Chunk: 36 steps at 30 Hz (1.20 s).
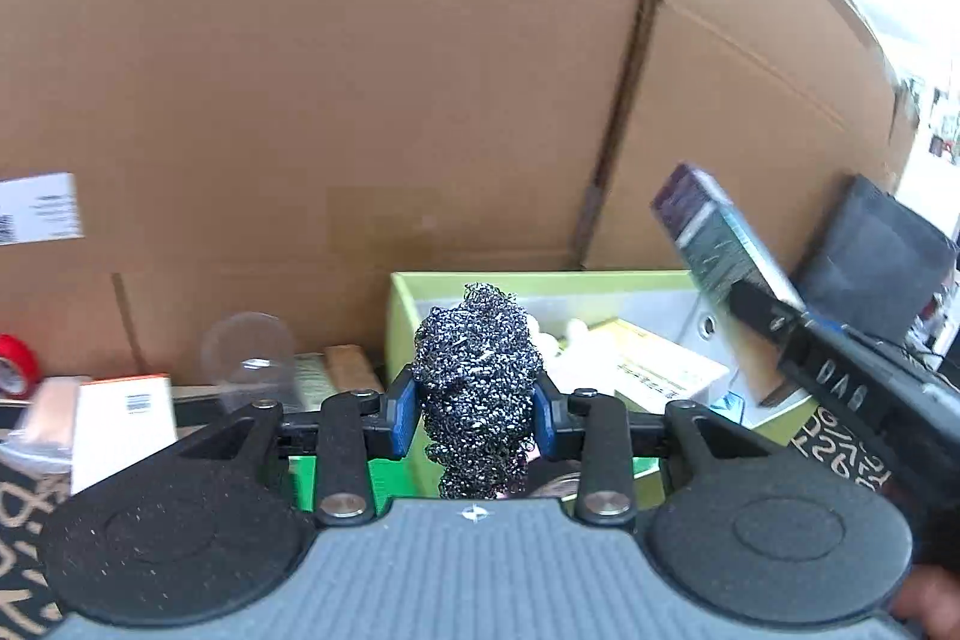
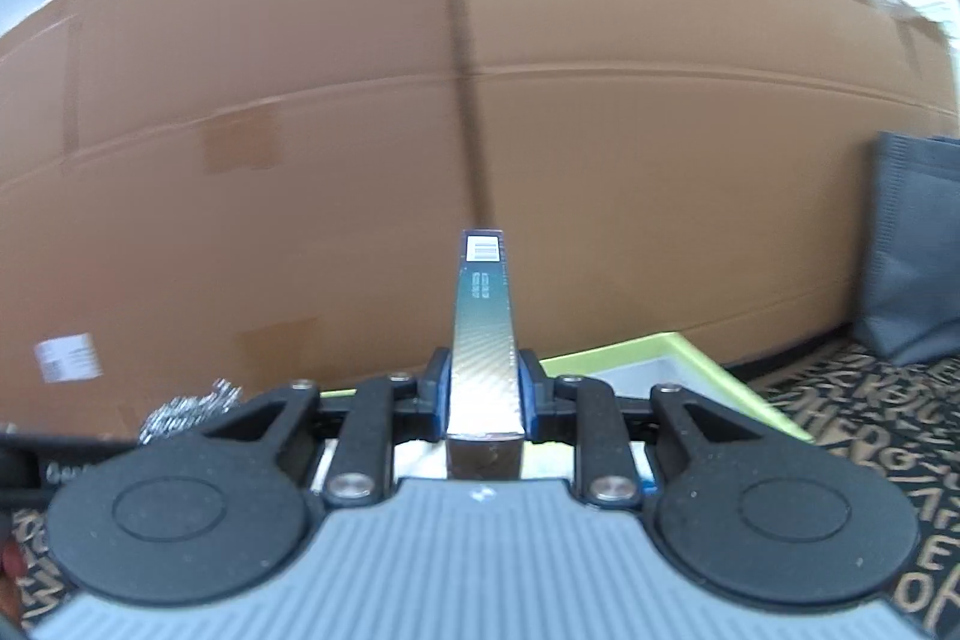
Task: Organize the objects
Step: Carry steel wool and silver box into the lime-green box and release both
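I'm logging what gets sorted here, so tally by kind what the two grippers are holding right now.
Steel wool scourers: 1, the scourer in the left gripper
Slim boxes: 1, the slim box in the right gripper
Total: 2

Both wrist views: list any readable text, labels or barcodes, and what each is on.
No text reads.
White shipping label on the cardboard box: blurred.
Barcode on the white carton: too small.
Barcode on the slim box end: unreadable.
Lettered mat: scattered letters, no words.
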Each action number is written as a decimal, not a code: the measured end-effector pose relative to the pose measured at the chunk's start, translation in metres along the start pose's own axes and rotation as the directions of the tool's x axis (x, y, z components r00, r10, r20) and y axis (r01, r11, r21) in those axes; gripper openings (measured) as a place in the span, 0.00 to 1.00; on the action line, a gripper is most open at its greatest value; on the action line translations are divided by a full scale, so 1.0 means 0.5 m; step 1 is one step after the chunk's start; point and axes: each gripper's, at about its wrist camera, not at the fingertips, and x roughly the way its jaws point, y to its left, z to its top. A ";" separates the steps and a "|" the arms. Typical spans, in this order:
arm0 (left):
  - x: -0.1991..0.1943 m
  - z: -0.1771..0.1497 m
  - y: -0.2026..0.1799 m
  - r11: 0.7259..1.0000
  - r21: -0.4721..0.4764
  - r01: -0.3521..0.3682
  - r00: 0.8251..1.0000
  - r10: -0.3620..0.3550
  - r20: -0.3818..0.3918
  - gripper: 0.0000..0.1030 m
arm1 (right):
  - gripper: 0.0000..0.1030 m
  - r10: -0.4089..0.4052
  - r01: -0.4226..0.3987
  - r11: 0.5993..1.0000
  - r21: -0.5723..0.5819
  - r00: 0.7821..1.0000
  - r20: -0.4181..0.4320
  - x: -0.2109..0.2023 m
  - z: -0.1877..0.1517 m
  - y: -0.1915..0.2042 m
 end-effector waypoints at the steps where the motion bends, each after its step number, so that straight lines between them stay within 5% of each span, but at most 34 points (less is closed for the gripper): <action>1: 0.011 0.001 -0.005 1.000 -0.007 0.010 1.000 -0.010 -0.008 0.37 | 0.21 -0.032 0.032 0.999 0.014 0.999 0.004 0.003 0.000 -0.015; 5: 0.047 0.010 -0.024 0.998 -0.032 0.051 0.998 -0.052 -0.031 0.37 | 0.21 -0.130 0.129 0.990 0.064 0.991 0.010 0.018 -0.002 -0.063; 12: 0.082 0.003 -0.040 0.995 -0.007 0.101 0.995 -0.101 0.007 0.42 | 0.22 -0.189 0.189 0.976 0.111 0.982 -0.009 0.066 -0.021 -0.109; 14: 0.076 -0.007 -0.042 0.996 -0.008 0.091 0.995 -0.091 0.045 0.77 | 0.63 -0.200 0.202 0.974 0.102 0.979 -0.035 0.089 -0.036 -0.110; 15: 0.073 -0.008 -0.039 0.997 -0.015 0.074 0.996 -0.073 0.052 0.85 | 0.67 -0.212 0.217 0.970 0.108 0.976 -0.053 0.083 -0.042 -0.121; 18: 0.054 -0.009 -0.026 0.997 -0.032 0.076 0.994 -0.073 0.080 0.88 | 0.76 -0.242 0.237 0.960 0.150 0.970 0.018 0.054 -0.038 -0.127; 20: 0.052 -0.007 -0.021 0.997 -0.051 0.063 0.995 -0.059 0.079 0.89 | 0.96 -0.304 0.286 0.943 0.170 0.948 0.091 0.028 -0.034 -0.125; 22: 0.056 -0.005 -0.014 0.997 -0.069 0.039 0.997 -0.034 0.076 0.91 | 0.97 -0.338 0.313 0.932 0.183 0.933 0.122 0.017 -0.033 -0.131; 36: 0.057 0.002 0.000 0.999 -0.031 -0.039 0.998 0.041 0.043 0.92 | 1.00 -0.203 0.198 0.976 0.095 0.978 0.050 0.036 -0.040 -0.069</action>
